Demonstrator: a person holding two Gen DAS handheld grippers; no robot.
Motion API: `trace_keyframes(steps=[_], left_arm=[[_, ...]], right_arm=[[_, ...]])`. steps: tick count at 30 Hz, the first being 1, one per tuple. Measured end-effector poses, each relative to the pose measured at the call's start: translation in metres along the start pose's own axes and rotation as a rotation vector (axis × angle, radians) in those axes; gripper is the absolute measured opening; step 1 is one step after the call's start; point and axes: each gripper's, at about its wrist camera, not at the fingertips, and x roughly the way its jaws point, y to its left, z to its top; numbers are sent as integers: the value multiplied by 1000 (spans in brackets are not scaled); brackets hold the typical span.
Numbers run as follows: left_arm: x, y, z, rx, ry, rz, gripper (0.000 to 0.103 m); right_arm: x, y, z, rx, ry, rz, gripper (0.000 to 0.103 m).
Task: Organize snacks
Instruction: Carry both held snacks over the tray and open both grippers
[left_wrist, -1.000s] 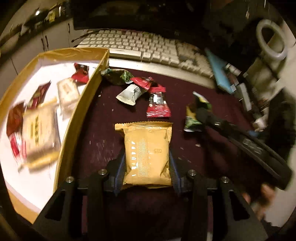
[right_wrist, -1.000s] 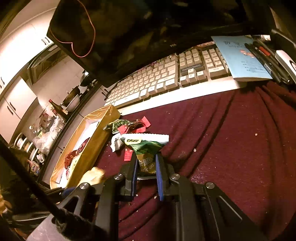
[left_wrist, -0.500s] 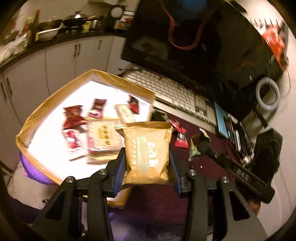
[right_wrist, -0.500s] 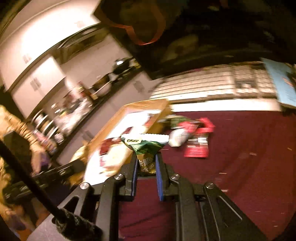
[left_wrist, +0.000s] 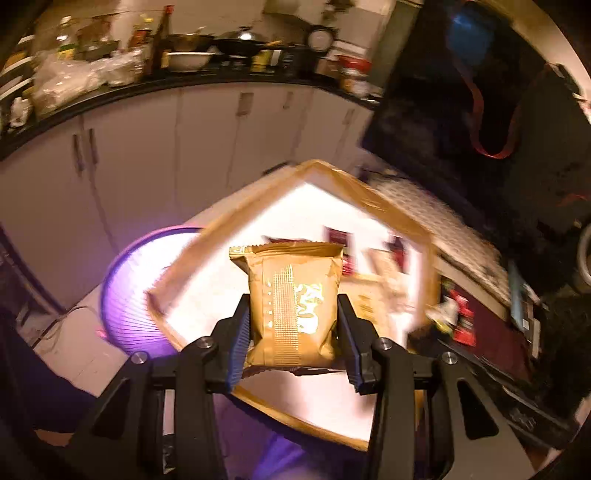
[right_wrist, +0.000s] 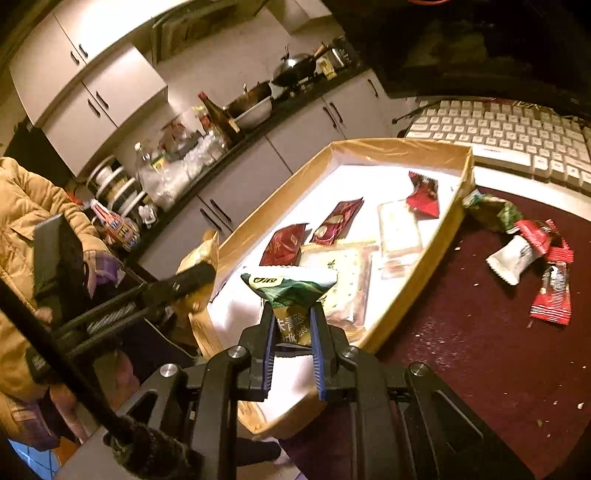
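My left gripper (left_wrist: 293, 325) is shut on a gold snack packet (left_wrist: 293, 306) and holds it in the air over the near part of the gold-rimmed white tray (left_wrist: 207, 236). My right gripper (right_wrist: 291, 325) is shut on a green snack packet (right_wrist: 290, 288) and holds it above the tray's near end (right_wrist: 421, 280). The tray holds several packets, red ones (right_wrist: 284, 245) and pale ones (right_wrist: 399, 230). Loose red, white and green packets (right_wrist: 532, 243) lie on the maroon cloth to the tray's right. The left gripper with its gold packet also shows at the tray's left edge (right_wrist: 199, 273).
A white keyboard (right_wrist: 517, 136) lies behind the tray and a dark monitor (left_wrist: 480, 110) stands above it. A round purple-lit object (left_wrist: 136, 295) sits beside the tray. Kitchen cabinets and a cluttered counter (right_wrist: 229, 122) run behind. The maroon cloth (right_wrist: 480, 350) covers the desk.
Both grippers have lifted their packets off the maroon cloth and swung left. They now hang over the tray; the left view has tilted up toward the kitchen.
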Motion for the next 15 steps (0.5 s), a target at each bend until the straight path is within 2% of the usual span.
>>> trace_keyframes(steps=[7, 15], left_arm=[[28, 14, 15, 0, 18, 15, 45], [43, 14, 11, 56, 84, 62, 45]], right_arm=[[9, 15, 10, -60, 3, -30, 16], [45, 37, -9, -172, 114, -57, 16]])
